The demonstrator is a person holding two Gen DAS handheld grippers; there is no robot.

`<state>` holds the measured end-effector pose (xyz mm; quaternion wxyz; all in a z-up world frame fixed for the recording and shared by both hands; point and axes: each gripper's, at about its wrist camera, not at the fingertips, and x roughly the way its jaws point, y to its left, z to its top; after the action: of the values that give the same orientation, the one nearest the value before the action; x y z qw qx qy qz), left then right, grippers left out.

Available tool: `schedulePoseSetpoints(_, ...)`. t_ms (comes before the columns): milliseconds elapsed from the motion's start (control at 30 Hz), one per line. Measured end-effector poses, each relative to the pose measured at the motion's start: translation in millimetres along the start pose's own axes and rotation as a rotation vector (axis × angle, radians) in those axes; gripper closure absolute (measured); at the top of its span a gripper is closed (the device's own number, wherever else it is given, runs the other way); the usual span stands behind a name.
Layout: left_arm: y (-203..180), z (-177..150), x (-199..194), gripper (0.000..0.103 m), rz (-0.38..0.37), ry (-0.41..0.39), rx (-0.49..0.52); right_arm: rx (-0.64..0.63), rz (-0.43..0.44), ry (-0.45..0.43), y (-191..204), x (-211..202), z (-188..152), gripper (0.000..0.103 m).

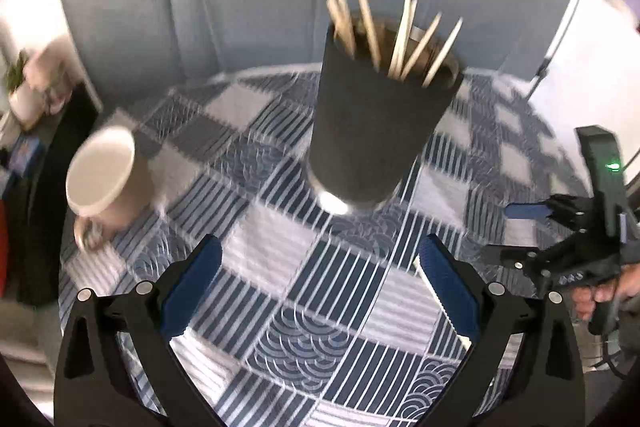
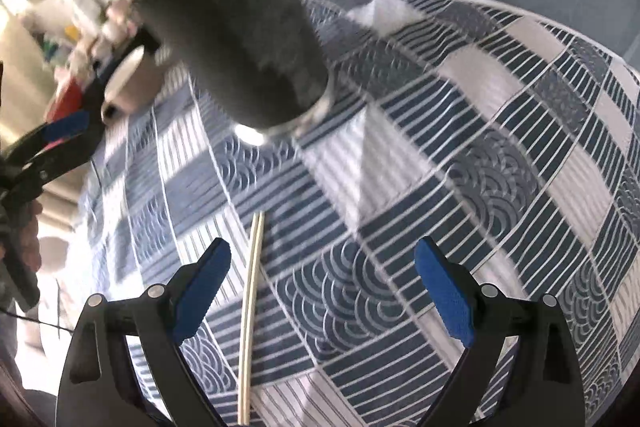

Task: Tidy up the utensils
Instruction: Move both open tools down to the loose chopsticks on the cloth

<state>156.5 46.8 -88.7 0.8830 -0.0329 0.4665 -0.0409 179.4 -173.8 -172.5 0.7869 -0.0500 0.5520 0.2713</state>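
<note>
One tall black metal-based cup [image 1: 372, 119] on the patterned tablecloth [image 1: 340, 307] holds seven wooden chopsticks [image 1: 404, 35]; two more chopsticks [image 2: 250, 307] lie loose between my right gripper's [image 2: 322, 291] wide-open, empty fingers. My left gripper [image 1: 320, 287] gapes empty too, near one beige mug [image 1: 106, 175].

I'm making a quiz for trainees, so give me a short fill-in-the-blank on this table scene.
1. The dark cup holds several wooden ____.
2. A loose pair of chopsticks lies on the ____ tablecloth.
3. The right gripper is ____, holding nothing.
4. The beige mug stands on the dark cup's ____ side in the left wrist view.

Missing: chopsticks; patterned; open; left
</note>
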Motion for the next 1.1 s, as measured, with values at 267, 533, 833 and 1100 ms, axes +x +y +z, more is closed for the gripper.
schedulePoseSetpoints(267,-16.8,-60.8,35.5,0.006,-0.022,0.151,-0.029,-0.059,-0.036,0.073,11.8,27.8,-24.6,0.014)
schedulePoseSetpoints(533,-14.4,-81.6,49.1,0.006,0.01,0.201,-0.077,-0.104,-0.083,0.063,21.1,34.2,-32.3,0.014)
schedulePoseSetpoints(833,-13.7,-85.0,53.0,0.006,0.017,0.223,-0.078,-0.117,-0.164,0.065,29.7,42.6,-28.5,0.009)
schedulePoseSetpoints(1100,-21.5,-83.0,57.7,0.006,0.0,0.235,-0.073,-0.207,-0.277,0.09,44.7,48.7,-25.3,0.008)
